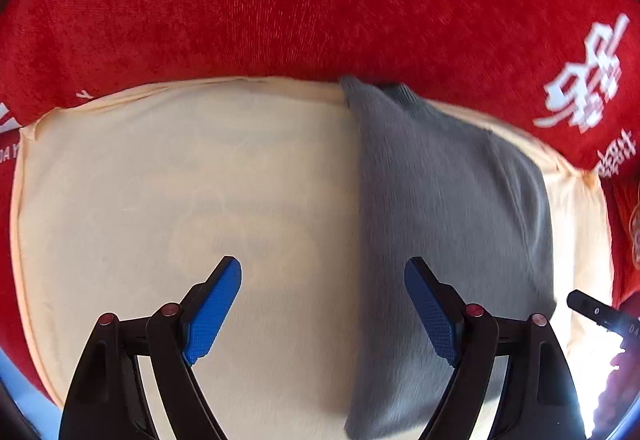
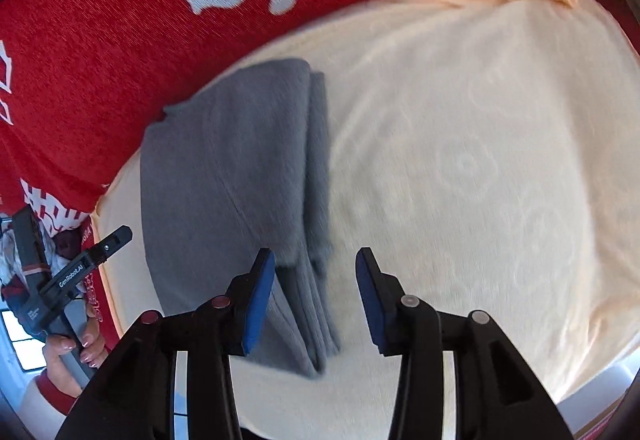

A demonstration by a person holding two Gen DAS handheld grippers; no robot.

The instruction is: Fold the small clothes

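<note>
A folded grey garment (image 1: pixel 440 200) lies on a cream cloth (image 1: pixel 160 180), right of the middle in the left wrist view. My left gripper (image 1: pixel 323 266) hovers above it, open wide, with one blue finger over the cream cloth and the other over the grey fabric. In the right wrist view the grey garment (image 2: pixel 232 160) shows stacked layered edges along its right side. My right gripper (image 2: pixel 315 255) is open over that layered edge; the pads (image 2: pixel 260 300) do not press on anything.
The cream cloth (image 2: pixel 480 160) rests on a red cloth (image 2: pixel 100 40) with white characters, which surrounds it at the far side. A person's hand (image 2: pixel 68 352) holds the left gripper's handle at the lower left of the right wrist view.
</note>
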